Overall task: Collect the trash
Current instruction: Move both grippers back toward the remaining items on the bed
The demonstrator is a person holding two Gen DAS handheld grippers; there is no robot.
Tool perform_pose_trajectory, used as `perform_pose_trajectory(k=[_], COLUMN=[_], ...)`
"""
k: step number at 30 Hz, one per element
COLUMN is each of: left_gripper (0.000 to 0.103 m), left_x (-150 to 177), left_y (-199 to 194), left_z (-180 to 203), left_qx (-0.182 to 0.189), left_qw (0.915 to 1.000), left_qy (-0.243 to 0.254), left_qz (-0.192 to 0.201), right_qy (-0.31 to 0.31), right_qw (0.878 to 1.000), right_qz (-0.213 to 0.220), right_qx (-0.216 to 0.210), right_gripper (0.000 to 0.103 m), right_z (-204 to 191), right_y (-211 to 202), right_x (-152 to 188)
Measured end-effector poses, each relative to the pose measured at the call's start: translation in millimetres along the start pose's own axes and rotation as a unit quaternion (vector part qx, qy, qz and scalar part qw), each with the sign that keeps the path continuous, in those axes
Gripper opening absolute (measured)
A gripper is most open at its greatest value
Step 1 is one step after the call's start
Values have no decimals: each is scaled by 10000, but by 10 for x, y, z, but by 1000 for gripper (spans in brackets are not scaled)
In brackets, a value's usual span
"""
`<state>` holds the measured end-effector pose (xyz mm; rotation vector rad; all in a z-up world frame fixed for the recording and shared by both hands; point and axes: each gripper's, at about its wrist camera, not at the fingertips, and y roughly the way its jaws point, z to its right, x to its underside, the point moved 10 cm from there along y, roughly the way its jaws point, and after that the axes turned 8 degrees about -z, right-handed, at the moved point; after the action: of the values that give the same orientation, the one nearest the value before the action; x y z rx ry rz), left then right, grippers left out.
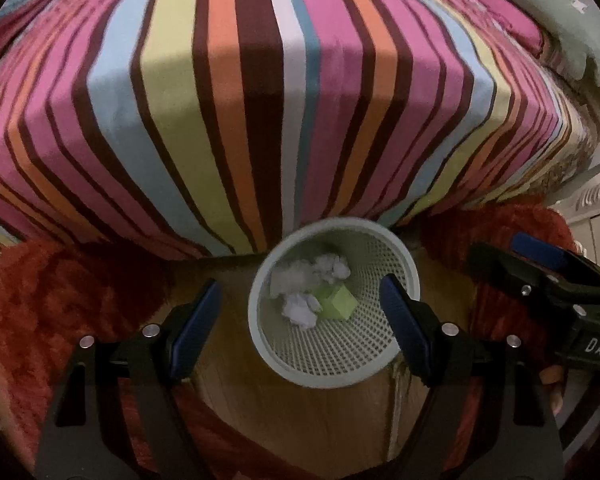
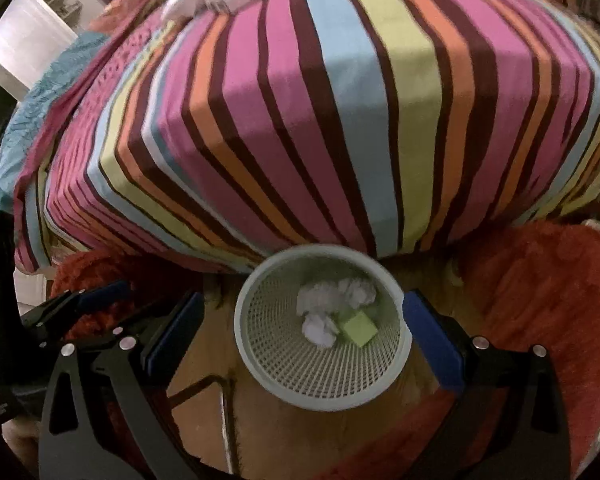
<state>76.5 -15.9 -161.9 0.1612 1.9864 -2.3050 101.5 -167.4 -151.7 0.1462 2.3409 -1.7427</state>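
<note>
1. While both tools hang above the floor, the left gripper (image 1: 300, 316) stands with its blue-padded jaws spread, nothing between them and touching nothing.
2. The right gripper (image 2: 306, 330) has its jaws spread wider still, likewise empty and clear of contact.
3. Directly below both sits a pale green round plastic mesh wastebasket (image 1: 404, 264), upright on the brown wooden floor (image 1: 284, 408), just beside the bed edge.
4. Inside the wastebasket lie several crumpled white paper balls (image 1: 300, 310) and a light green rectangular box (image 1: 338, 300), the box touching the paper.
5. The bed carries a multicoloured striped sheet (image 1: 260, 100).
6. An orange-red shaggy rug (image 2: 540, 292) lies on either side of the wastebasket.
7. At the bed's far part, blurred pale items remain; their identity cannot be told.
</note>
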Motion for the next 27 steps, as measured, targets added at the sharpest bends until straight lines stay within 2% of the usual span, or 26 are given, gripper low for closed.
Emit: perform_pose_trajectory(k=[5, 14, 19, 23, 27], left_gripper=[79, 79, 79, 79, 79], left_x=[-130, -403, -536, -651, -789], left_y=[-231, -697, -834, -890, -1029], left_z=[-26, -25, -87, -153, -157], left_qx=[-133, -8, -19, -19, 5], left_qw=[9989, 9926, 9893, 9878, 9839], left_qy=[36, 69, -4, -93, -49], left_qz=[440, 1209, 1457, 1554, 1786], right_qy=[-11, -18, -111, -287, -582], right_qw=[9988, 9931, 9902, 9842, 9815], right_qz=[476, 1136, 1387, 1745, 1818], right_qx=[-64, -304, -144, -21, 124], right_gripper=[95, 95, 95, 95, 95], right_z=[-14, -69, -99, -156, -242], right_y=[-212, -543, -666, -789, -824], right_x=[-141, -427, -581, -721, -840])
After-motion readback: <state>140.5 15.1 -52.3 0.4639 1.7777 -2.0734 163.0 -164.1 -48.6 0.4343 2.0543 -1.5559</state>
